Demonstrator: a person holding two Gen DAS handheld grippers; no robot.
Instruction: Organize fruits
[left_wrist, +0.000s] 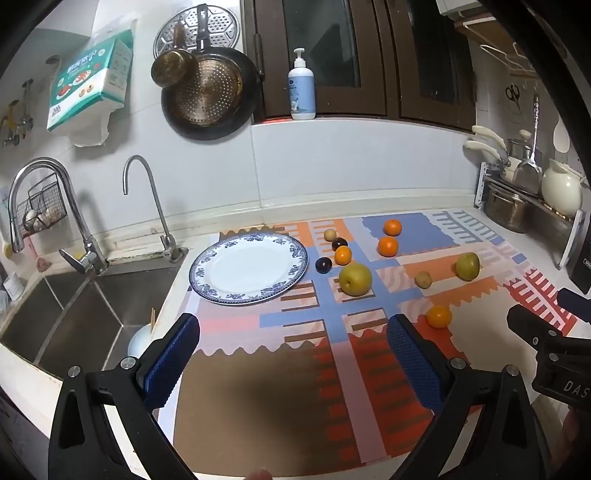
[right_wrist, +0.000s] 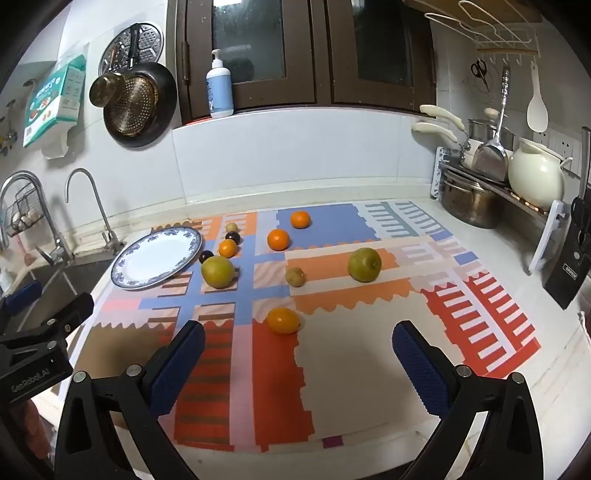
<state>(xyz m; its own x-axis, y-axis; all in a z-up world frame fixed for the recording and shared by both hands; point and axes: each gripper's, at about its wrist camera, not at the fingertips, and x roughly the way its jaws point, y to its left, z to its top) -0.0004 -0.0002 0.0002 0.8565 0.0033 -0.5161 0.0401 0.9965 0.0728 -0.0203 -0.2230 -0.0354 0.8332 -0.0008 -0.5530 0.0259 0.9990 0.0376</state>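
Resting fruits: round oranges (right_wrist: 283, 320), pears (right_wrist: 218, 271), dark plums (left_wrist: 323, 264) scattered on patterned mat (left_wrist: 258, 369), bench, beside plate (left_wrist: 221, 291).
Plate: glossy white, blue rim.
Left hand-held gripper (left_wrist: 293, 354): wide, textured blue pads.
Right hand-held gripper (right_wrist: 298, 365): wide.
Cut off: sink (left_wrist: 74, 317), left view only.

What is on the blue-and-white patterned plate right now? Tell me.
Nothing: the blue-and-white patterned plate shows a bare white centre in both views. All the fruit lies off it on the colourful mat. What the mat looks like under the plate is covered.
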